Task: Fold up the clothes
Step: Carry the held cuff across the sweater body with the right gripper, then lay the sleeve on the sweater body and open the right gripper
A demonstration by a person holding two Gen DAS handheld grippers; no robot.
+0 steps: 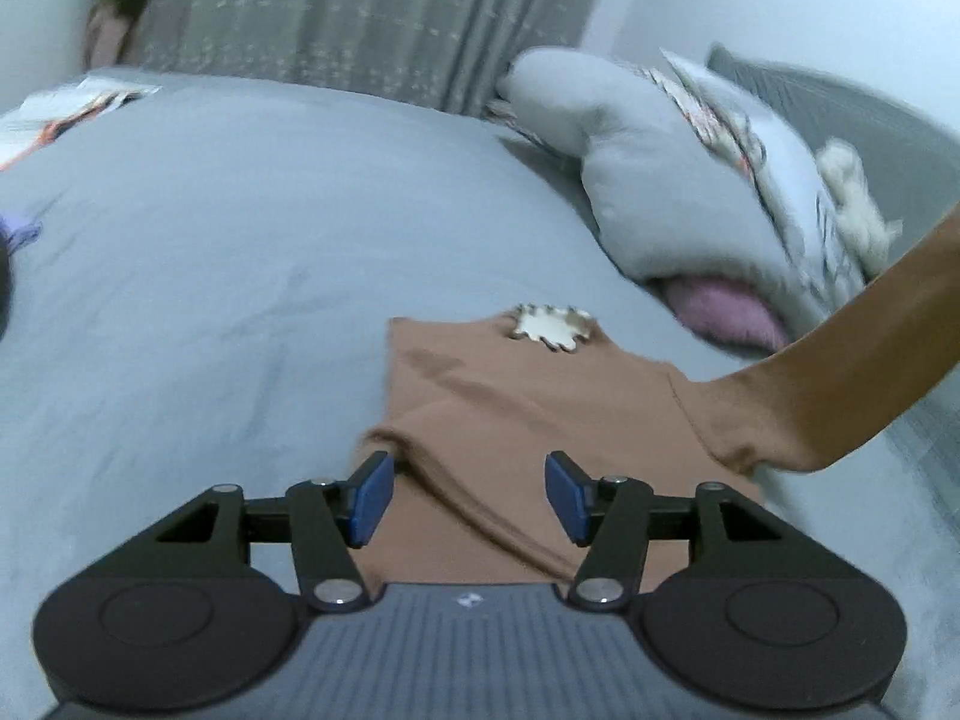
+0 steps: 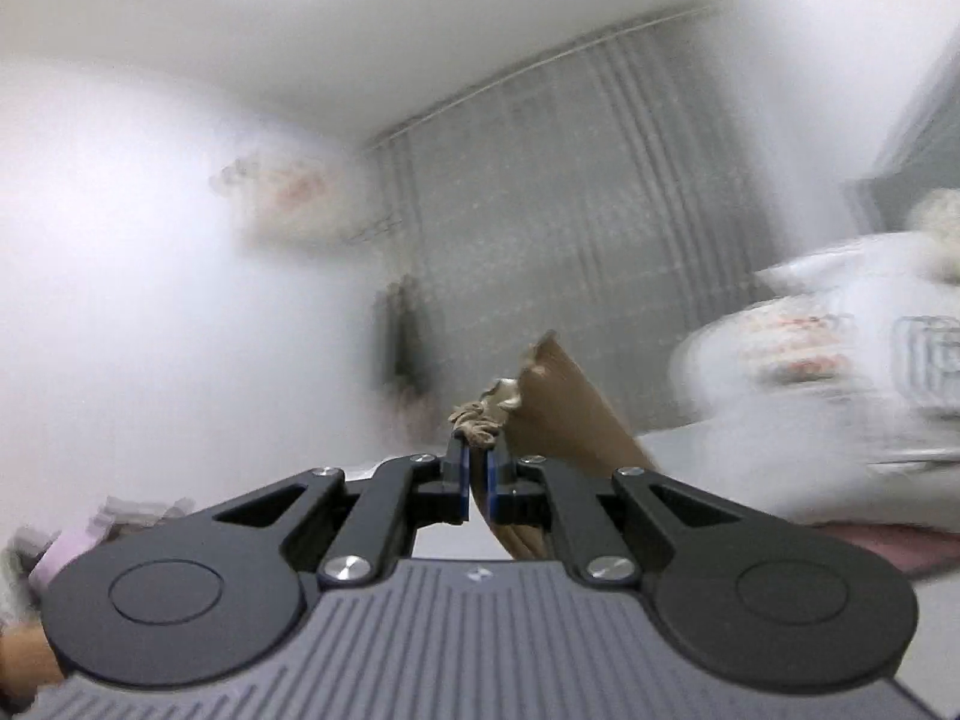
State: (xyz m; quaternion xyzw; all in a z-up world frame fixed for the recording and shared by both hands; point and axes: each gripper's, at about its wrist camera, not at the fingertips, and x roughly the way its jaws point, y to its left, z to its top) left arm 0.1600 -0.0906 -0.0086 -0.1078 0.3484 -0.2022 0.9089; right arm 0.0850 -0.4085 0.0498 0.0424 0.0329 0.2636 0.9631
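One garment (image 1: 528,408) edge pinched, seemingly; bed (image 1: 210,252) roomy.

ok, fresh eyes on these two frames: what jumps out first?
The brown garment spread on the grey bed, in the middle of the left wrist view, with the left gripper open just over its near edge. In the right wrist view, the right gripper is shut on a bunched bit of the same brown cloth, lifted against the grey curtain. Pillows are piled at the bed's right.
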